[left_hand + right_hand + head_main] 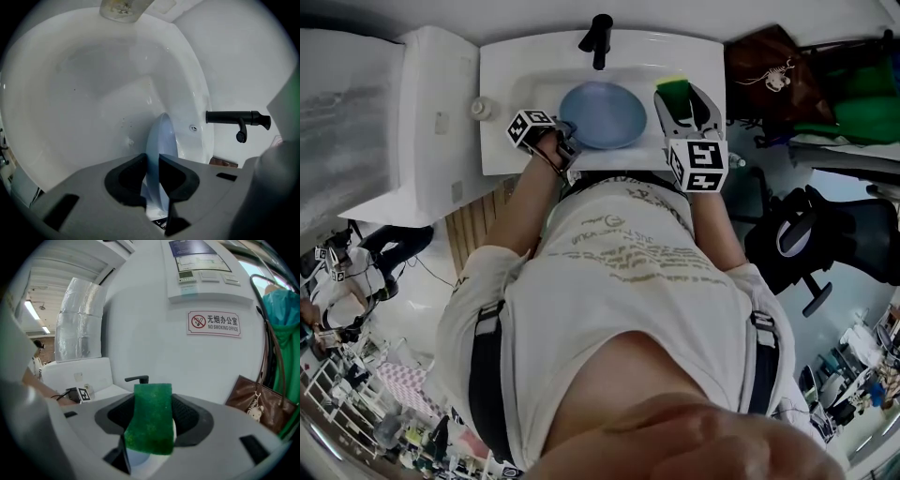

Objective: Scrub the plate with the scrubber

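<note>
Here, upper centre in the head view, the left hand-held gripper [152,174] nips the rim of the round pale-blue plate [605,114], steadying it in the white sink [511,66], while the right hand-held gripper [152,413] clamps the green rectangular scrubber [672,86] beside it, ready.

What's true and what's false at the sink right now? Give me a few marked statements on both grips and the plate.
1. The left gripper is shut on the rim of the blue plate. True.
2. The right gripper is empty. False: it is shut on the green scrubber.
3. The scrubber is pressed against the plate. False: it is held apart, beside the plate.
4. The plate is held over the white sink, near the black tap. True.
</note>
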A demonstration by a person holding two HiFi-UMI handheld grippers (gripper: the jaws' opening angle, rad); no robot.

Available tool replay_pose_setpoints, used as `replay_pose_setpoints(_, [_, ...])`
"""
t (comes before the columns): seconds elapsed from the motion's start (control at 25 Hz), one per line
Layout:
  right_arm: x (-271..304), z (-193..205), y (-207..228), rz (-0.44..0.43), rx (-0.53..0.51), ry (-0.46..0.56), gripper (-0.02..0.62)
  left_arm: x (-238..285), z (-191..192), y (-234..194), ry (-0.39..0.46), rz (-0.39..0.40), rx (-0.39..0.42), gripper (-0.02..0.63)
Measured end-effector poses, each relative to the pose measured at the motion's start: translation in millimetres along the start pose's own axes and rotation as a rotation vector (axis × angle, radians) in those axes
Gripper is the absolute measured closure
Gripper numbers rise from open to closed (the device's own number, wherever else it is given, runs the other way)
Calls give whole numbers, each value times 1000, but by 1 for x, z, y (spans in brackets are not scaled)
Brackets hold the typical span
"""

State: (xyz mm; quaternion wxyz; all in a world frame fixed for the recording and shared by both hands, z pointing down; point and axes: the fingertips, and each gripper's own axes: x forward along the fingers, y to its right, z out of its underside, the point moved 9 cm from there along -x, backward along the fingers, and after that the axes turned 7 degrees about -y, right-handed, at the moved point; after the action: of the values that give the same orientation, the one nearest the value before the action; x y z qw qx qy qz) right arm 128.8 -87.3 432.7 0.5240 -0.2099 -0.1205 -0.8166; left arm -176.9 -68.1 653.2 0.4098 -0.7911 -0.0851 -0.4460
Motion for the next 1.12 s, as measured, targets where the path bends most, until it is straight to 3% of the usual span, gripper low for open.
replay_pose_setpoints(0.2, [2,1,-1,-9,2,-1,344,4,4,0,-18,50,-27,540])
replay_pose_setpoints(0.32, [5,1,-1,-15,6,-3,344,3,0,3,6,74,1,458])
replay_pose_setpoints(0.4, [6,0,0,-17,8,-1,344,-1,-2,5,31,46,40,411])
replay_pose_setpoints(0.68, [12,-3,-4,-34,21,12,344,-30,-18,8,183,-116,161,411])
replay_pose_setpoints(0.72, [13,-3,-4,-36,22,14,344,-35,-19,11,208,-132,190,421])
replay_pose_setpoints(0.8, [14,-4,-4,-37,23,18,344,-46,-20,21,266,-151,272,539])
replay_pose_setpoints(0.84, [15,-5,-5,-39,25,21,344,-52,-19,28,296,-148,324,566])
replay_pose_setpoints(1.12, [20,-13,-11,-53,32,62,345,-99,0,104,568,-102,793,584])
